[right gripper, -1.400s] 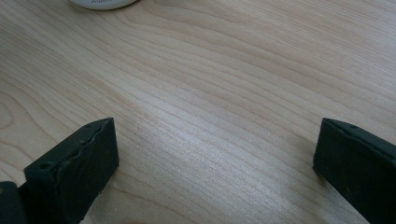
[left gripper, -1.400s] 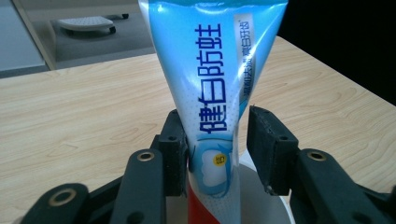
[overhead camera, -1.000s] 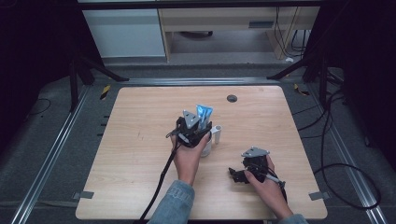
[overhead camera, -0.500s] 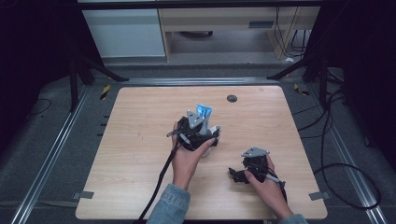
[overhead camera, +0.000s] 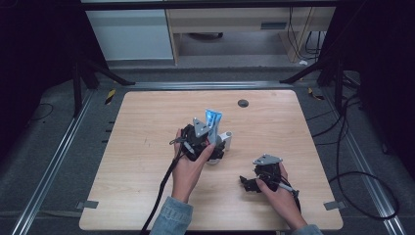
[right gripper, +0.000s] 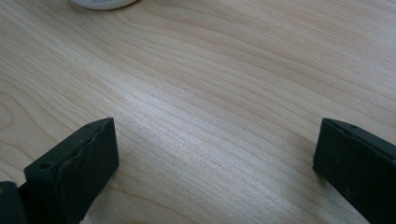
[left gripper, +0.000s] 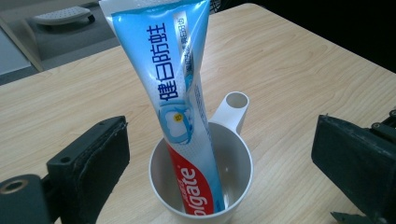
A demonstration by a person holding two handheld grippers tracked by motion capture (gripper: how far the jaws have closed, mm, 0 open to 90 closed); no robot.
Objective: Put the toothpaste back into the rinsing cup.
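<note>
A blue and white toothpaste tube (left gripper: 180, 93) stands upright in a white cup (left gripper: 240, 161) with a handle, near the middle of the wooden table (overhead camera: 147, 127). My left gripper (left gripper: 219, 137) faces it, and its jaws have just been opening. They now stand wide on either side of the cup and tube, touching neither. From above, the left gripper (overhead camera: 208, 137) sits right behind the tube (overhead camera: 213, 119) and cup (overhead camera: 225, 139). My right gripper (overhead camera: 247, 183) rests low at the front right, open over bare wood (right gripper: 215, 140).
A small dark round disc (overhead camera: 243, 103) lies near the table's far edge. The cup's white base (right gripper: 102, 3) shows at the top of the right gripper view. Black cables trail off the front edge and lie on the floor at right.
The left gripper's jaws have parted from the toothpaste tube, which stays standing in the cup. The left hand shifted only slightly. The right hand has kept still.
</note>
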